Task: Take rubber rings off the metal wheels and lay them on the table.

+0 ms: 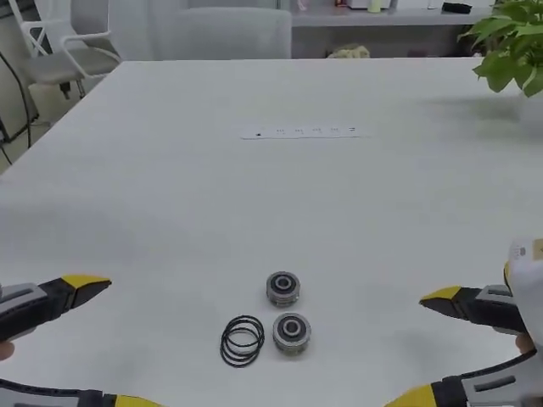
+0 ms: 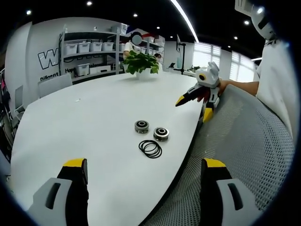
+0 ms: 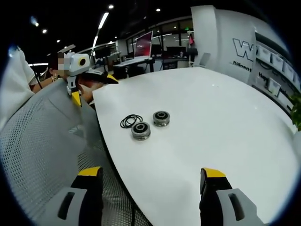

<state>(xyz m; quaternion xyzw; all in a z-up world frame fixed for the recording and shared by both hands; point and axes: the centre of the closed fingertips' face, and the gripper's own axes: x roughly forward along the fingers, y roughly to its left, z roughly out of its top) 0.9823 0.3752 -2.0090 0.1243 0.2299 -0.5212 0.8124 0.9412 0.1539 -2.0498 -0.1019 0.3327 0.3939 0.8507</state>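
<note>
On white table (image 1: 339, 195): two round metal wheels (image 1: 282, 288), thin black rubber rings (image 1: 243, 340).
Jaws: left gripper (image 2: 145, 165), right gripper (image 3: 151, 172) spread.
Risk: I might sweep rings off edge.

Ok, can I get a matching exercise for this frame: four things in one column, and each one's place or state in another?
Things:
1. rubber rings
2. plant
3. left gripper
4. farther wheel

Descriptions:
A. wide open, holding nothing, by the near edge of the table
B. at the table's far right
C. lying flat just left of the nearer wheel
D. just beyond the nearer wheel

Pairs: 1-C, 2-B, 3-A, 4-D
</note>
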